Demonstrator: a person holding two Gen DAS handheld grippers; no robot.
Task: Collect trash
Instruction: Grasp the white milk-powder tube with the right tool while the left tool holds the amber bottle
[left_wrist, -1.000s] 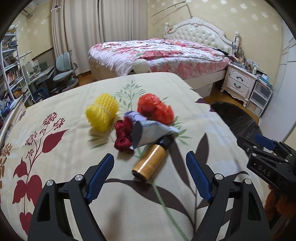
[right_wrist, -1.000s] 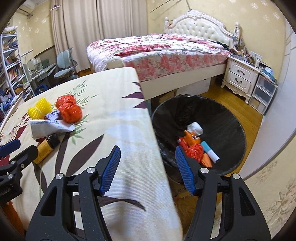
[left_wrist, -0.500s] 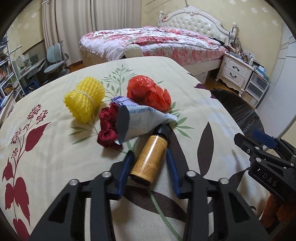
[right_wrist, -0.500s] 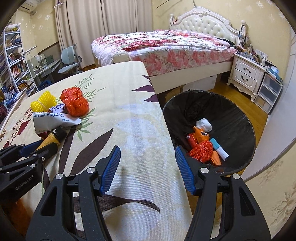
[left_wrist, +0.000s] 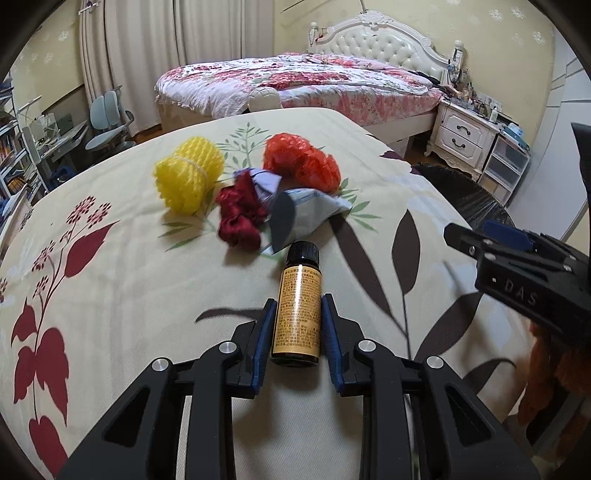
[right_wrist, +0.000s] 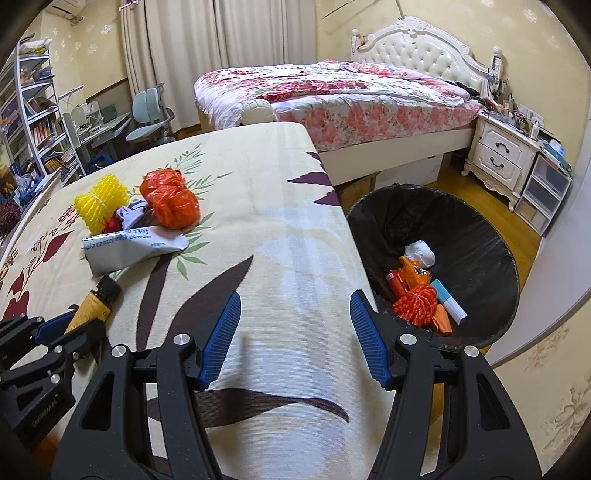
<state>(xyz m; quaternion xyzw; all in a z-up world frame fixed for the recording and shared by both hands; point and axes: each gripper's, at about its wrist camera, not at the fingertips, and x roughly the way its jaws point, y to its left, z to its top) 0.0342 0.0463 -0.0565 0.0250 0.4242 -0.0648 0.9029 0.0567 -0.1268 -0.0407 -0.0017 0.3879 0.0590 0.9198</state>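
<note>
An amber bottle (left_wrist: 299, 288) with a black cap lies on the flowered tablecloth (left_wrist: 110, 295). My left gripper (left_wrist: 297, 301) is closing its jaws on it, and both blue pads press the bottle's sides. Beyond it lie a grey-blue powder pouch (left_wrist: 306, 208), a dark red wad (left_wrist: 238, 212), a yellow foam net (left_wrist: 188, 177) and an orange plastic bag (left_wrist: 301, 164). My right gripper (right_wrist: 295, 295) hangs open with nothing in it over the table's right edge. Beside that edge stands the black-lined trash bin (right_wrist: 461, 229), with several bits of trash inside.
A floral bed (right_wrist: 351, 96) stands behind the table. A white nightstand (right_wrist: 502, 155) and plastic drawers (right_wrist: 543, 192) are at the right. Grey chairs (right_wrist: 147, 114), a desk and bookshelves (right_wrist: 33, 110) fill the left. Wood floor surrounds the bin.
My left gripper moved forward and down around the amber bottle and went from wide open to shut on it. The right gripper stayed open and nearly still.
</note>
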